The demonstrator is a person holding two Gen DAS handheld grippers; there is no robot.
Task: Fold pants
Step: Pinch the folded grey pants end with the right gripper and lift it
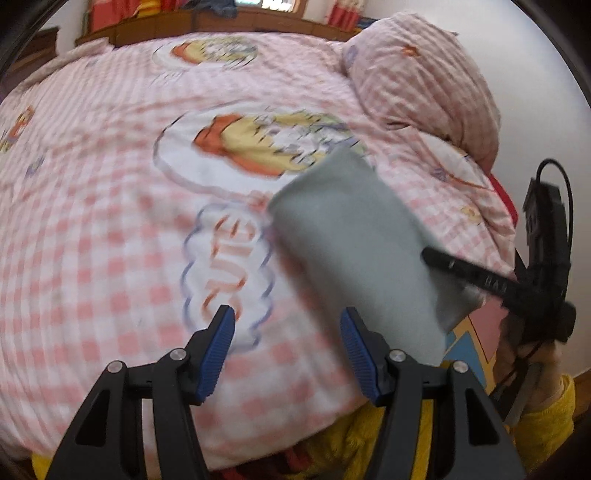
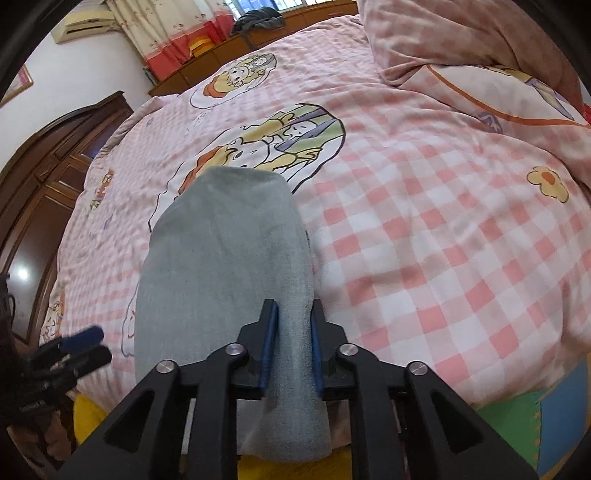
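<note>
Right claw: the right claw (image 2: 292,343) is clamped on the near end of the grey pants (image 2: 225,258), with folded cloth pinched between its blue pads (image 2: 268,345).
Left claw: the left claw (image 1: 288,321) is held with its jaws wide apart and nothing between them; bare quilt is seen in the gap. In the right wrist view it is seen low at the left edge.
Pants: a folded grey bundle is stretched away from the right claw, out over the bed (image 2: 443,240); its near end hangs down below the jaws. Whether the far end rests on the quilt or is lifted clear of it cannot be told. In the left wrist view the pants (image 1: 354,243) are seen just to the right of the open jaws, blurred.
Person: a yellow sleeve (image 1: 550,417) is seen at the lower right of the left wrist view, behind the handle of the right claw.
Bed: it is covered by a pink-and-white checked quilt (image 1: 92,240) printed with cartoon figures.
Pillow: a pillow (image 1: 424,85) in matching check is heaped at the far right, beyond the pants.
Background: a wooden ledge (image 2: 221,55) and curtains (image 2: 166,33) are seen past the far edge of the bed.
</note>
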